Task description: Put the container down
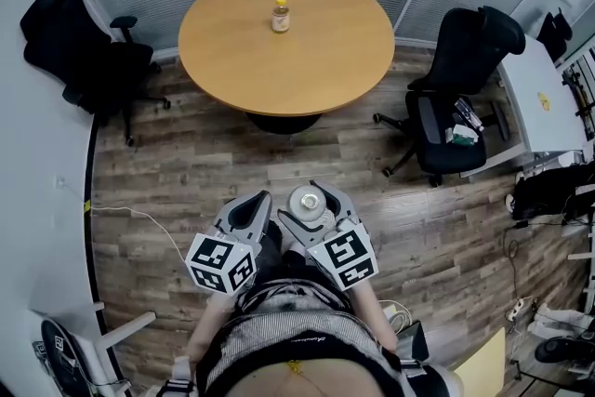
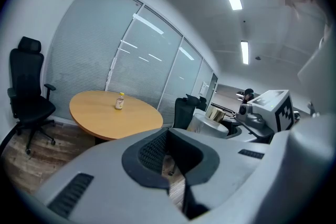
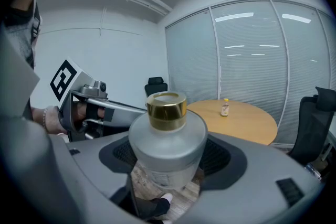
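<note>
A frosted grey container (image 1: 307, 203) with a gold cap stands upright between the jaws of my right gripper (image 1: 312, 202), which is shut on its body. In the right gripper view the container (image 3: 167, 149) fills the space between the jaws of the right gripper (image 3: 168, 162). My left gripper (image 1: 249, 213) is just to its left, jaws together and holding nothing. The left gripper view shows the left gripper (image 2: 170, 157) and the container (image 2: 218, 124) at the right. Both grippers are held over the floor, well short of the round wooden table (image 1: 321, 70).
A small yellow-capped bottle (image 1: 280, 15) stands on the round table's far side. Black office chairs sit at the left (image 1: 88, 60) and right (image 1: 460, 98). A white desk (image 1: 544, 112) is at the right edge. Wood-plank floor lies between me and the table.
</note>
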`<state>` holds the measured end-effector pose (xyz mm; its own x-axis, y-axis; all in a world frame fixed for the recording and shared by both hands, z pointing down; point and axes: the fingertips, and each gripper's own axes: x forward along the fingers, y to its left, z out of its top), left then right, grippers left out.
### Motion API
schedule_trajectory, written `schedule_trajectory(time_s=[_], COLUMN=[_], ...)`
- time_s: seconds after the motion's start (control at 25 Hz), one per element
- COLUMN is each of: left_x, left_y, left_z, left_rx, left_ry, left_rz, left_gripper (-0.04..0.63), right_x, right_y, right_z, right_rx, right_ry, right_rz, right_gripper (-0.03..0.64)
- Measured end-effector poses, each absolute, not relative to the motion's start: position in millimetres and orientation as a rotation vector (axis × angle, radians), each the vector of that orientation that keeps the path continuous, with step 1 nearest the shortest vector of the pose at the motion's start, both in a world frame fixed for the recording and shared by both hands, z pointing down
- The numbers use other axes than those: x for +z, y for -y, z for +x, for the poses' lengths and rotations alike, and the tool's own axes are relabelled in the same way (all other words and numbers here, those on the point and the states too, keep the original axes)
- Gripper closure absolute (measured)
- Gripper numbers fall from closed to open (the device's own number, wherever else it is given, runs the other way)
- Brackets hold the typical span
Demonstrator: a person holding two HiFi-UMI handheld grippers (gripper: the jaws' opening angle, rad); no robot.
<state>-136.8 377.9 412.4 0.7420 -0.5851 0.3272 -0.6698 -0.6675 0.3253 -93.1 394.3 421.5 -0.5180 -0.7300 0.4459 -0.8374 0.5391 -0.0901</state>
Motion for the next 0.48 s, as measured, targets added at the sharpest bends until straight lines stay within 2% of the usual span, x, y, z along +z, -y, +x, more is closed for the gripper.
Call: schedule_trajectory(time_s=[0.48], left_x=[404.6], left_y=[-313.0], left_z=[-128.1], left_rx=[0.282], left_ry=[0.861], left_rz=[2.582], left_gripper=[0.575], right_x=[416.7], right_y=[-333.4], right_z=[-93.2], right_rx=[0.417], right_ry=[2.388], right_rz=[1.365], right_gripper=[0.276])
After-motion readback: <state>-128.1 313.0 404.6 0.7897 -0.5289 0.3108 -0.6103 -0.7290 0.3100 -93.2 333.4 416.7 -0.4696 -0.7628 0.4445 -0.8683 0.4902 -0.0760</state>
